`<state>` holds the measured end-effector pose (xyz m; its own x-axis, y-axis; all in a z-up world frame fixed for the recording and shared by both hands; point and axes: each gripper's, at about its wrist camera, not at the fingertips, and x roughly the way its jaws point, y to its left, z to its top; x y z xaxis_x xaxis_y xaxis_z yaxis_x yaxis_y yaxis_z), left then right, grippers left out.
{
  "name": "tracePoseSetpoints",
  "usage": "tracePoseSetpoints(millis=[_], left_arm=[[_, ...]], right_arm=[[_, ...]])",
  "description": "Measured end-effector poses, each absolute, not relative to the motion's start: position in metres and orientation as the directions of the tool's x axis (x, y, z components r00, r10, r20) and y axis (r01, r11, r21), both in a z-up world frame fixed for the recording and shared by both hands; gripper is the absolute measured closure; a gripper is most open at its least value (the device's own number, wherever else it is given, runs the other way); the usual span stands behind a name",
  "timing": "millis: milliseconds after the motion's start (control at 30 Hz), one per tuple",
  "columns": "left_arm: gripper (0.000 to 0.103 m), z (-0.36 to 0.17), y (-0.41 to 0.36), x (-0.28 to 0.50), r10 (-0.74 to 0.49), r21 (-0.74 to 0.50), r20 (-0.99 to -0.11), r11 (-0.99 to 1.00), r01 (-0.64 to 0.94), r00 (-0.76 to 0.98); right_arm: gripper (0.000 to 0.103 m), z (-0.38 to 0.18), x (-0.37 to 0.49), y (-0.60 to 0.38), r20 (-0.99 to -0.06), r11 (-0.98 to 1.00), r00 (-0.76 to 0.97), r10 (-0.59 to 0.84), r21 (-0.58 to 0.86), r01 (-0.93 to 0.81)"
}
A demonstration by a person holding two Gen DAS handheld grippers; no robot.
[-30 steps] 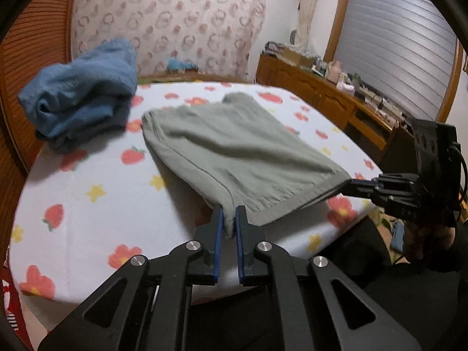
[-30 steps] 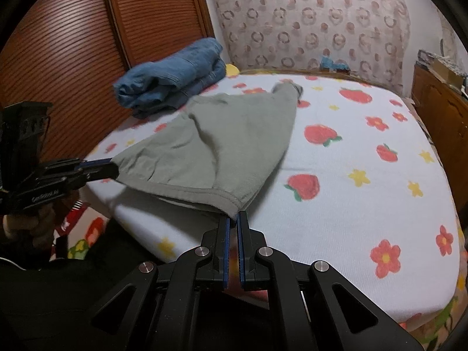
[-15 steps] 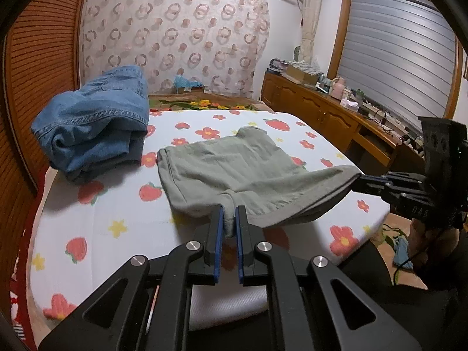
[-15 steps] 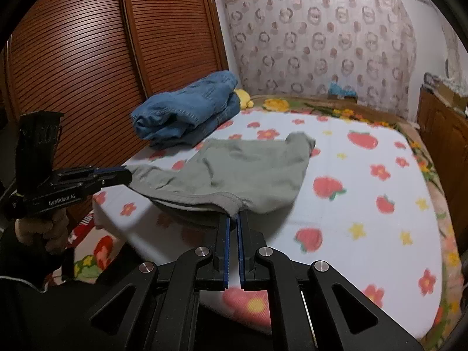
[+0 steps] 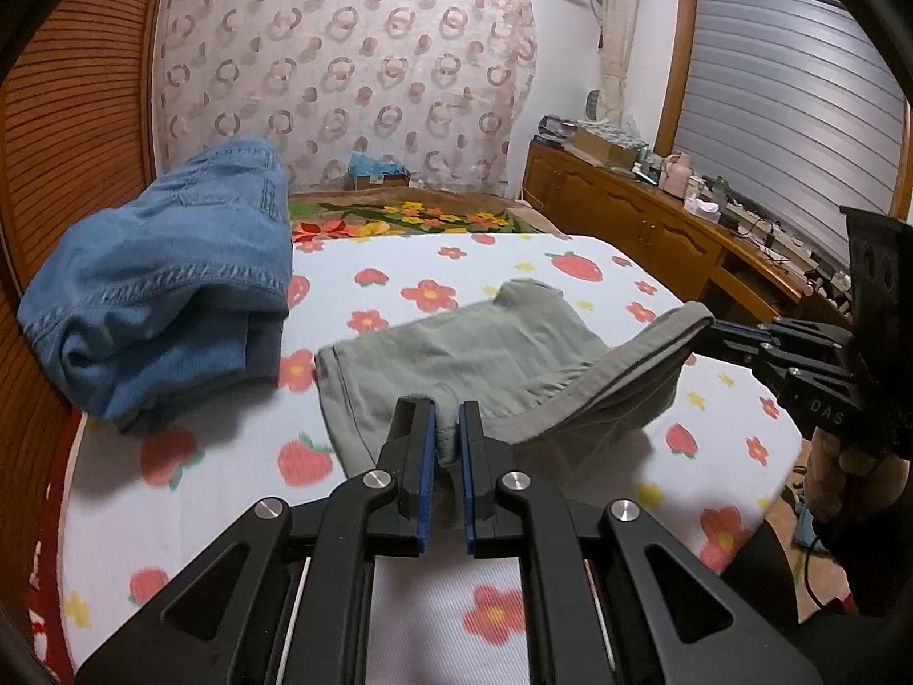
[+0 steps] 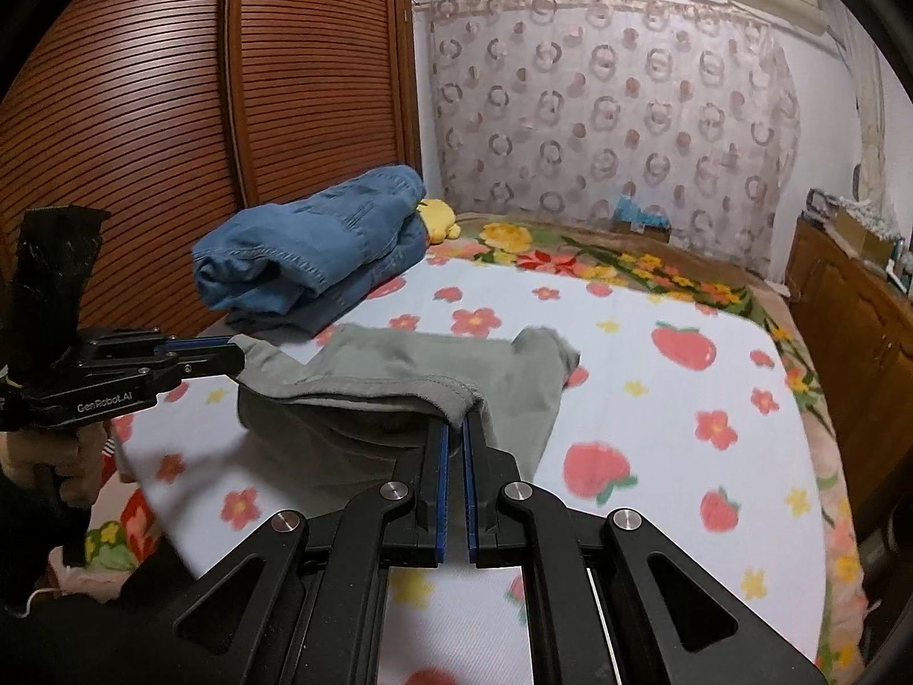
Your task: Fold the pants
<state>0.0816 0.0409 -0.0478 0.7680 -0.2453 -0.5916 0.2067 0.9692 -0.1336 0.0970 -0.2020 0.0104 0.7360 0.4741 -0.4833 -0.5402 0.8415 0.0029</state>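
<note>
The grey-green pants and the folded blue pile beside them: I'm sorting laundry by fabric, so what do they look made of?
The grey-green pants look like a soft, matte woven cotton, perhaps light twill: they drape limply from the clamped hem and show a stitched edge. The folded blue pile looks like denim: faded blue, thick rounded folds, pale contrast stitching along the seams. The exact fibre cannot be told.
</note>
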Motion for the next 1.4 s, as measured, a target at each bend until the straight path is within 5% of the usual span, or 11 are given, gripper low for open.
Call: tracePoseSetpoints(millis=[900,1000,1133,1400], left_arm=[[0.094,-0.061,0.053,0.154,-0.189,-0.122,-0.650,0.982,0.144,0.736],[0.085,-0.062,0.052,0.152,-0.189,-0.122,-0.650,0.982,0.145,0.736],[0.054,-0.058,0.051,0.145,-0.190,-0.109,-0.642,0.982,0.157,0.743],[0.053,-0.065,0.055,0.119,-0.187,-0.109,-0.650,0.982,0.153,0.737]], right_arm=[[0.099,0.001,0.199,-0.172,-0.539,0.847,0.706,0.460,0.028,-0.530],[0.094,0.002,0.199,-0.176,-0.543,0.852,0.706,0.454,0.032,-0.523],[0.079,0.003,0.193,-0.184,-0.541,0.865,0.720,0.435,0.028,-0.501],[0.078,-0.007,0.175,-0.198,-0.585,0.853,0.681,0.440,0.036,-0.520]])
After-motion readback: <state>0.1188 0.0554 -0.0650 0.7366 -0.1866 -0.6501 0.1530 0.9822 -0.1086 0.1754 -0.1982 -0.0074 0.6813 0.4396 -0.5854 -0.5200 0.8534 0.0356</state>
